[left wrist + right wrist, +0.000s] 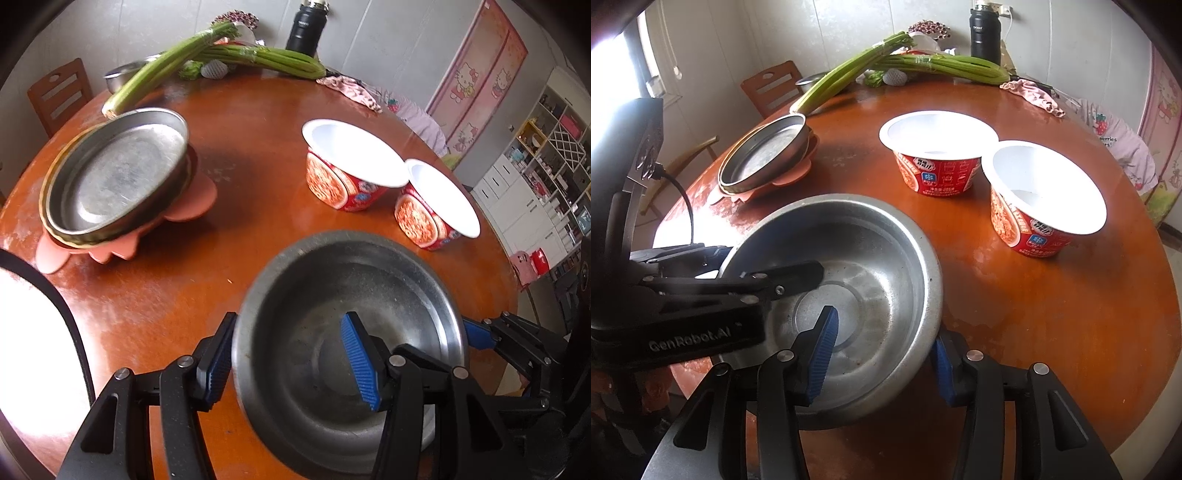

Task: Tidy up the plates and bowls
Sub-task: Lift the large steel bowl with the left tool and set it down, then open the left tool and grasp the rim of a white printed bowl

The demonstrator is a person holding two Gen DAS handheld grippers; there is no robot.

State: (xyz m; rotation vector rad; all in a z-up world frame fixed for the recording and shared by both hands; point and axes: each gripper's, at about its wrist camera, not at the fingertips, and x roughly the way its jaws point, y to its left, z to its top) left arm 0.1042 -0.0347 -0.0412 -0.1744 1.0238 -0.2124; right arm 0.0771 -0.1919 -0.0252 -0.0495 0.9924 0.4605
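A steel bowl (347, 332) (849, 295) is near the front edge of the round wooden table (258, 147). My left gripper (291, 365) straddles its left rim, one finger outside and one inside, jaws wide apart. My right gripper (882, 358) straddles its right rim the same way and shows in the left wrist view (476, 336). Whether either one pinches the rim is unclear. Stacked steel plates (118, 173) (764, 155) rest on a pink plate at far left. Two red-and-white paper bowls (351, 166) (938, 151), (436, 203) (1041, 195) stand at right.
Celery stalks (207, 55) (886, 62), a black flask (306, 26) (986, 33), a small steel bowl (122, 74) and a pink cloth (351, 90) lie at the table's far side. A wooden chair (59, 96) stands behind at left.
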